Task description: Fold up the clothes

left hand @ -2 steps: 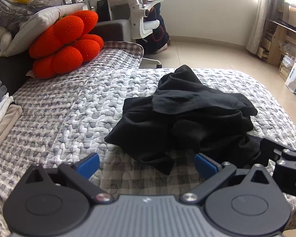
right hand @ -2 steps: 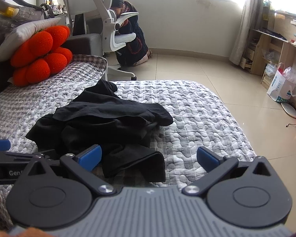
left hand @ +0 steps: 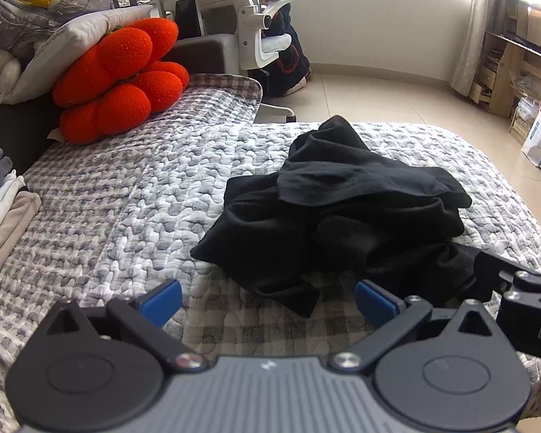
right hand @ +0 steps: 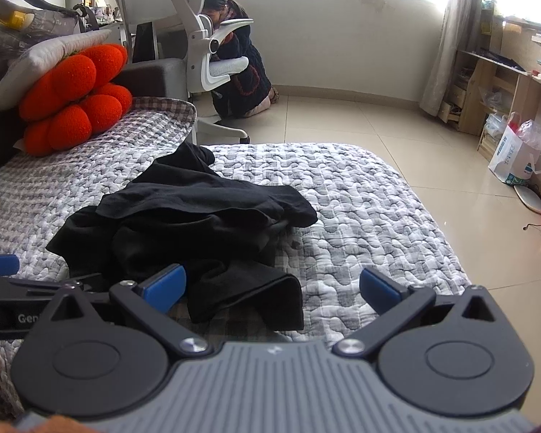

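Note:
A crumpled black garment (left hand: 342,213) (right hand: 187,223) lies in a heap on the grey-and-white quilted bed (left hand: 133,195) (right hand: 360,209). My left gripper (left hand: 268,301) stands open just short of the garment's near edge, blue pads wide apart with nothing between them. My right gripper (right hand: 272,287) is also open, and a fold of the black cloth lies between its pads on the quilt without being pinched. Each gripper shows at the edge of the other's view: the right gripper's body (left hand: 523,306), the left gripper's finger (right hand: 0,263).
A stack of folded clothes (left hand: 0,213) lies at the bed's left edge. An orange plush cushion (left hand: 119,83), a pillow and a bag sit at the head. Beyond the bed stand a white office chair (right hand: 205,54), a crouching person, wooden shelves (right hand: 494,83) and a bag on the tiled floor.

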Motion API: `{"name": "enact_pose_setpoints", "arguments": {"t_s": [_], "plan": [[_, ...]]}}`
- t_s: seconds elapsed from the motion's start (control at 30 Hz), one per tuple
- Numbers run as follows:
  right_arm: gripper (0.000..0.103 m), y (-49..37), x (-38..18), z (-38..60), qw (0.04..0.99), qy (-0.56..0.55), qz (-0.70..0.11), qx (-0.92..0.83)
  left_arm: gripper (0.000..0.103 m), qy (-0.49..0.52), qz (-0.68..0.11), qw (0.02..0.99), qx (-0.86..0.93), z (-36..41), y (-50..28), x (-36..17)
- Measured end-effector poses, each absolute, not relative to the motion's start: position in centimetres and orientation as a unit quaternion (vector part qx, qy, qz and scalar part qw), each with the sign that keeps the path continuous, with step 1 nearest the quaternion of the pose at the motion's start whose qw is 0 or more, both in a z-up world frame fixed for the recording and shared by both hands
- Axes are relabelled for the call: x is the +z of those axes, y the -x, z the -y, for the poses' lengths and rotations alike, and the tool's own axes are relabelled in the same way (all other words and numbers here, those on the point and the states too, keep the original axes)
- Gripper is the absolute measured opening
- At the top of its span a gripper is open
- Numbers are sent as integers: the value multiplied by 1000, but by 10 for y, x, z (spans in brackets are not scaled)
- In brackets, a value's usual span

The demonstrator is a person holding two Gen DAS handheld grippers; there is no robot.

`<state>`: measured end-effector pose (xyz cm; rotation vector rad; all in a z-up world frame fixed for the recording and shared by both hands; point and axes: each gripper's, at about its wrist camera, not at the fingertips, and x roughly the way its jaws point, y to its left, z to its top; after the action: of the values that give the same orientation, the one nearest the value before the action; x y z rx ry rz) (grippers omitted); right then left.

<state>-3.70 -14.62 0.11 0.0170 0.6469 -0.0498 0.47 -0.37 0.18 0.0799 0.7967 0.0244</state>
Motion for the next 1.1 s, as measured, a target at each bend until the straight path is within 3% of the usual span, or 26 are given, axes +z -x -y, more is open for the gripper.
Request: {"name": "enact_pose_setpoints", "arguments": {"t_s": [1.1], "plan": [[103, 28, -6, 147, 936, -25, -351, -12, 103, -33, -399, 916, 9, -12, 6, -7]]}}
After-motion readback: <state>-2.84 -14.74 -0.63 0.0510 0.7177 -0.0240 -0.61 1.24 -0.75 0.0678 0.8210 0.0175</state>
